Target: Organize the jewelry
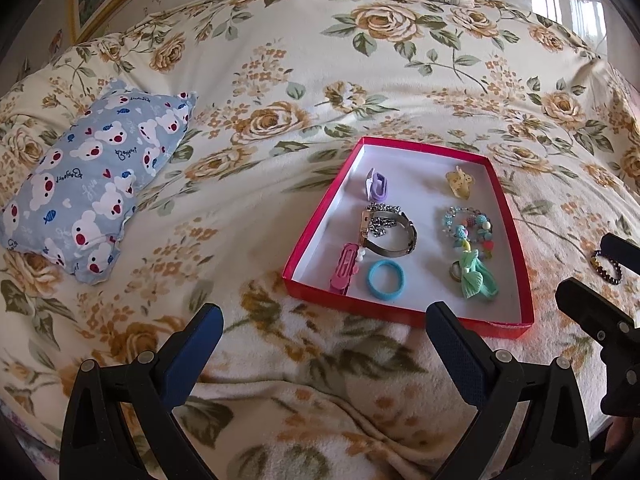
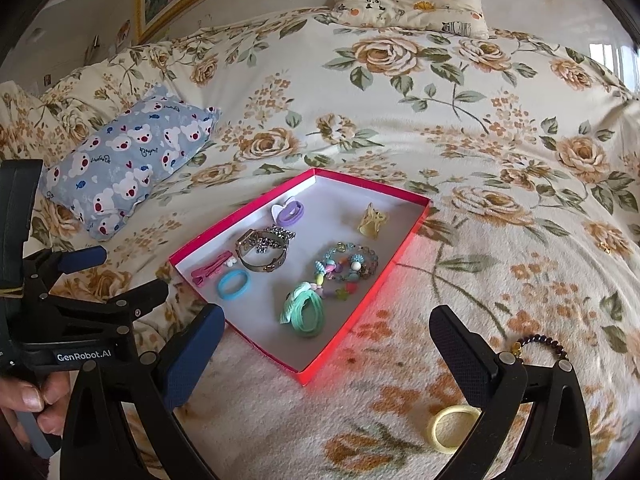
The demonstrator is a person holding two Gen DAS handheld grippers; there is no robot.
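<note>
My left claw [image 1: 324, 344] and right claw [image 2: 326, 346] both gape wide, empty, above the floral blanket [image 2: 500, 120]. The red tray [image 2: 408, 240] of jewelry sits at twelve o'clock. The dark bead bracelet [image 2: 540, 342] and yellow ring [image 2: 452, 428] lie outside at four o'clock.

The red box [image 2: 362, 326] lies open-topped on the bed [image 2: 460, 128], with low walls. Inside it, the near corner floor and the strip between the two rows of trinkets are bare. Right of the box, the blanket is free up to the dark bead bracelet [image 2: 540, 344] and the yellow hair tie [image 2: 452, 428]. Left of the box the bed is bare as far as the blue bear pillow [image 1: 96, 184]. The left claw [image 2: 132, 280] hangs just beside the box's near left wall.
</note>
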